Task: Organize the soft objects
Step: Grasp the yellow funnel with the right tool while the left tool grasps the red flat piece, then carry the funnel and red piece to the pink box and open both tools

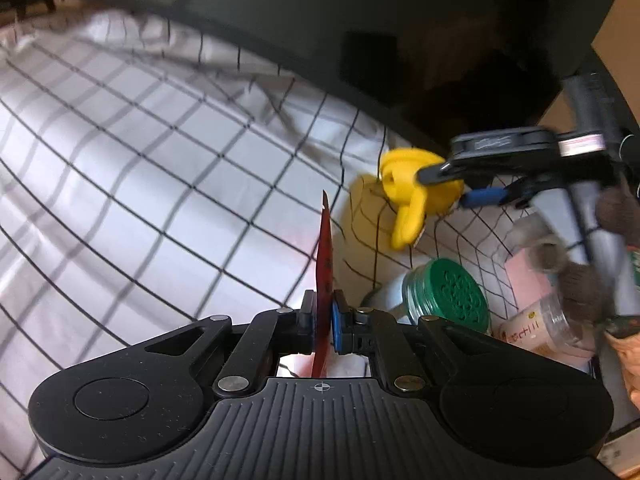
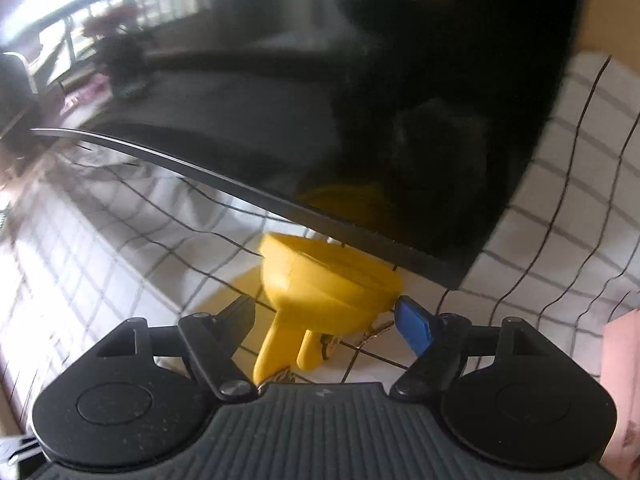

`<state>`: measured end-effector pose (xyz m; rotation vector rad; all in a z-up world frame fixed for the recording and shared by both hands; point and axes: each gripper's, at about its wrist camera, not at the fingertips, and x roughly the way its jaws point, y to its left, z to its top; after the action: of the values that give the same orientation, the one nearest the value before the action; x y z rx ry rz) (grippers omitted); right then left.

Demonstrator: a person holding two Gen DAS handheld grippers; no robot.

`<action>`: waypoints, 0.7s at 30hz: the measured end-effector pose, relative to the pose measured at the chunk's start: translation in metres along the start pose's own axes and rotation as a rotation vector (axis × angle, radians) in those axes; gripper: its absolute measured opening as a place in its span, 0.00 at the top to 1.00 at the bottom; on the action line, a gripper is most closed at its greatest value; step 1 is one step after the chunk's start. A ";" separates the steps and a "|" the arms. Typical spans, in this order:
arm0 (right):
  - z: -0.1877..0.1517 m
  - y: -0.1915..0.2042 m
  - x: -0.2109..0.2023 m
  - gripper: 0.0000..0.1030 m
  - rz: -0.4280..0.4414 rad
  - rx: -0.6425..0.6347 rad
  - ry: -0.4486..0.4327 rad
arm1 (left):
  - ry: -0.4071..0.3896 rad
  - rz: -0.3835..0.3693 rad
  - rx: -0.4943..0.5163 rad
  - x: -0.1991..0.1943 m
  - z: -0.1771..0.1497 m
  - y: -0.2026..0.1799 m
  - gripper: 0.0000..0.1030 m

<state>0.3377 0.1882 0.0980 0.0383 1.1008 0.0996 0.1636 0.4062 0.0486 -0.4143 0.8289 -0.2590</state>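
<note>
My left gripper (image 1: pixel 324 320) is shut on a thin red flat piece (image 1: pixel 325 256) that stands on edge between its pads above the white checked cloth (image 1: pixel 140 168). A yellow soft toy (image 1: pixel 412 192) lies on the cloth by the dark screen's lower edge. My right gripper (image 1: pixel 452 186) reaches in from the right in the left wrist view, its fingers around the toy. In the right wrist view the right gripper (image 2: pixel 326 316) is open, one finger on each side of the yellow toy (image 2: pixel 320 292), not closed on it.
A large dark monitor (image 2: pixel 360 120) stands over the cloth. At the right in the left wrist view sit a green-lidded jar (image 1: pixel 448 296), a clear labelled jar (image 1: pixel 540 328), a pink item (image 1: pixel 528 276) and a brown plush (image 1: pixel 580 280). A pink box (image 2: pixel 620 380) is at the right edge.
</note>
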 end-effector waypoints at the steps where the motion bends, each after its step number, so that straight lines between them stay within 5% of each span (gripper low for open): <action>1: 0.001 -0.001 0.008 0.25 -0.019 0.008 0.010 | -0.010 0.007 0.007 -0.003 0.000 -0.001 0.91; 8: -0.005 -0.002 0.000 0.40 0.023 -0.031 -0.012 | -0.060 0.049 -0.030 -0.015 0.000 0.009 0.91; 10: -0.007 0.002 -0.011 0.59 0.059 -0.071 -0.009 | -0.063 0.048 -0.054 -0.015 0.000 0.014 0.91; 14: -0.013 0.009 -0.029 0.59 0.142 -0.115 0.012 | -0.035 0.024 -0.038 -0.009 -0.001 0.010 0.91; 21: -0.022 0.004 -0.017 0.54 0.102 -0.102 0.052 | 0.038 0.062 0.011 0.018 0.002 -0.002 0.89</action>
<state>0.3097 0.1897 0.1035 0.0009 1.1442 0.2490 0.1764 0.3984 0.0384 -0.3733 0.8756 -0.2145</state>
